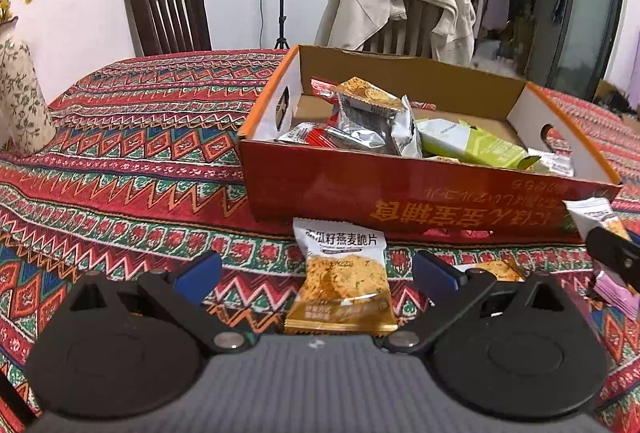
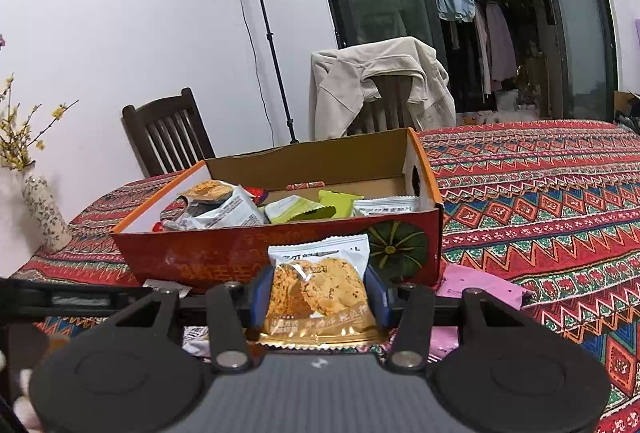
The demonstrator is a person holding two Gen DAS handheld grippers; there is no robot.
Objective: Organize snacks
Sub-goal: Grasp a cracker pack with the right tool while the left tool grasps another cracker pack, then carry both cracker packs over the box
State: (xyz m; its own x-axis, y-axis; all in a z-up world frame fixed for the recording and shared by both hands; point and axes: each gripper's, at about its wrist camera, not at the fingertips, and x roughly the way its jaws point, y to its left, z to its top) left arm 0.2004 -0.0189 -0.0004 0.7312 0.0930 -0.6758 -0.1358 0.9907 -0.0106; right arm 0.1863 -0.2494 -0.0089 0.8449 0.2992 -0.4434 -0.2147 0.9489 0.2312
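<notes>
Right gripper: my right gripper point(image 2: 318, 303) is clamped on a cookie packet point(image 2: 318, 289); both blue pads point(image 2: 262, 297) press its sides, low centre of the right view.
Held packet: upright between my fingers, white top edge up, gold bottom edge toward the camera, just in front of the box's near wall.
Left gripper: my left gripper point(image 1: 318, 273) stands wide open and grips nothing; its blue fingertips point(image 1: 200, 273) sit apart at lower left and lower right of centre.
Loose packet: a second packet point(image 1: 340, 281) lies flat on the tablecloth point(image 1: 120, 153) between my left fingers, touching neither, its top edge close to the box.
Box: the orange box point(image 1: 400, 201) fills the centre right of the left view, open on top, with silver, red and green packets piled inside toward its left and middle.
Edges: the near wall stands right behind both packets.
Open room: bare cloth spreads across the left of the left view up to a vase point(image 1: 22, 93) at the far left edge; a pink packet point(image 2: 480, 291) lies beside the box's right corner.
</notes>
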